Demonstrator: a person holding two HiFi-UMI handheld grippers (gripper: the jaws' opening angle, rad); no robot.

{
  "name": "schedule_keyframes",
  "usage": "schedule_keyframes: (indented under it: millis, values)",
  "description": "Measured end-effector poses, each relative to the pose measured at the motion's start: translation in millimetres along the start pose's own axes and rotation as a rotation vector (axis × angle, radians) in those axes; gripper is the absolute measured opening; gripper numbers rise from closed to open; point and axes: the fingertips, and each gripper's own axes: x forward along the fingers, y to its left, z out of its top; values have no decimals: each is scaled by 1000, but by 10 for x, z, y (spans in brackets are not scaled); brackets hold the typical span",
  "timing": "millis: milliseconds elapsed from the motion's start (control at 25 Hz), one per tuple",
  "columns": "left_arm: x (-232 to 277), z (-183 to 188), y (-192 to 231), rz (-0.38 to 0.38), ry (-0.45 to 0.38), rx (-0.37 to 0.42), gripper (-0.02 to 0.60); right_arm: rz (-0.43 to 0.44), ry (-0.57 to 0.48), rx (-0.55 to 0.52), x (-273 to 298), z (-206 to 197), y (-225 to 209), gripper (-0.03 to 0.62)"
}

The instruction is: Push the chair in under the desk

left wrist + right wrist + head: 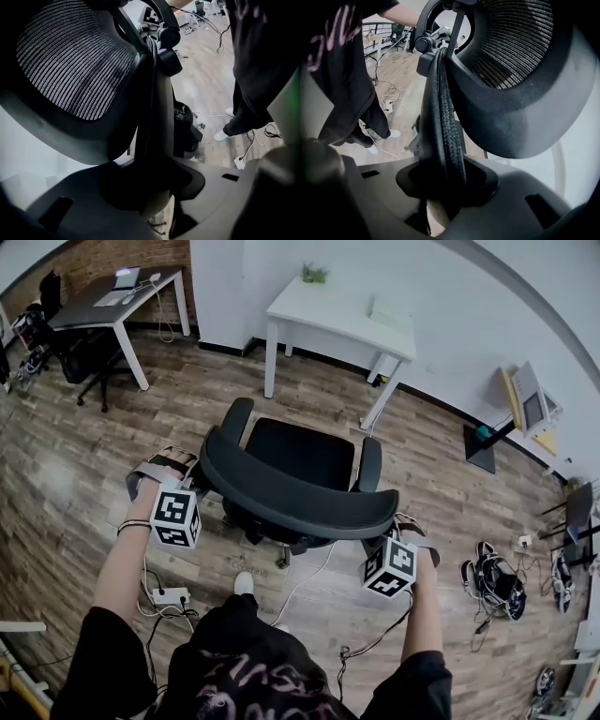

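A black office chair [300, 454] with a mesh backrest [291, 498] stands on the wood floor, its seat facing the white desk [337, 310] further back. A stretch of floor separates chair and desk. My left gripper [200, 486] is shut on the left end of the backrest; in the left gripper view the backrest's frame edge [152, 117] runs down between the jaws [150, 187]. My right gripper [389, 529] is shut on the right end, where the padded rim [443, 117] sits between its jaws [440, 183].
A dark desk [103, 301] with another chair [89, 362] stands at the back left. A power strip [171, 596] and cables lie on the floor by the person's foot [244, 582]. Shoes and cables [492, 579] lie at the right. A small plant [314, 275] is on the white desk.
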Motion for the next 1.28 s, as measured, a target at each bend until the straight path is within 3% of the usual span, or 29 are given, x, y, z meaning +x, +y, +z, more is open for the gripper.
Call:
schedule_keyframes:
  millis: [800,1280]
  values:
    - [762,-264,805,32,-68,35,155,-12,50,48,626,23,-783,143]
    - [1325,-257,1428,6,-87,31,153,11,61,54,1044,-125,-1467,141]
